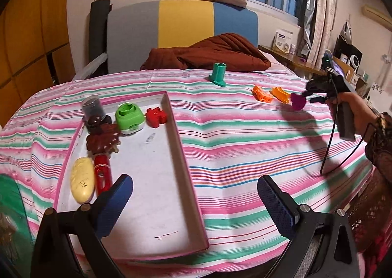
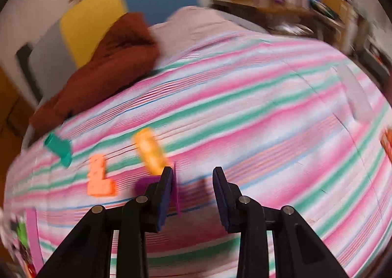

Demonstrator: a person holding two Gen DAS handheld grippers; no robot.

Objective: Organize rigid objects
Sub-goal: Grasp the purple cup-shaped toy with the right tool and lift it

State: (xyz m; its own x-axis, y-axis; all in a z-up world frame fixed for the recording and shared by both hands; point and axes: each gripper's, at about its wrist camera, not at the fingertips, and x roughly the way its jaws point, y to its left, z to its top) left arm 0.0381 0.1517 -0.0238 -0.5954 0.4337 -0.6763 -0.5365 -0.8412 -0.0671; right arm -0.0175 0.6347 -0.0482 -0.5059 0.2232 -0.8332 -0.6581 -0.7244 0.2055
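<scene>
Right claw (image 2: 192, 170) stands part open, a thin purple plastic piece (image 2: 142, 186) resting against one pad: light, stiff, best pinched across its flat faces.

A purple piece (image 1: 298, 102) lies on the striped bedsheet (image 1: 245, 136) beside two orange pieces (image 1: 262, 93), green piece (image 1: 217, 73) farther off.

A pink-rimmed white cardboard tray (image 1: 171, 116) lies on the pink, green and white striped bedsheet (image 1: 245, 136), orange plastic pieces (image 1: 263, 94) beyond it.
</scene>
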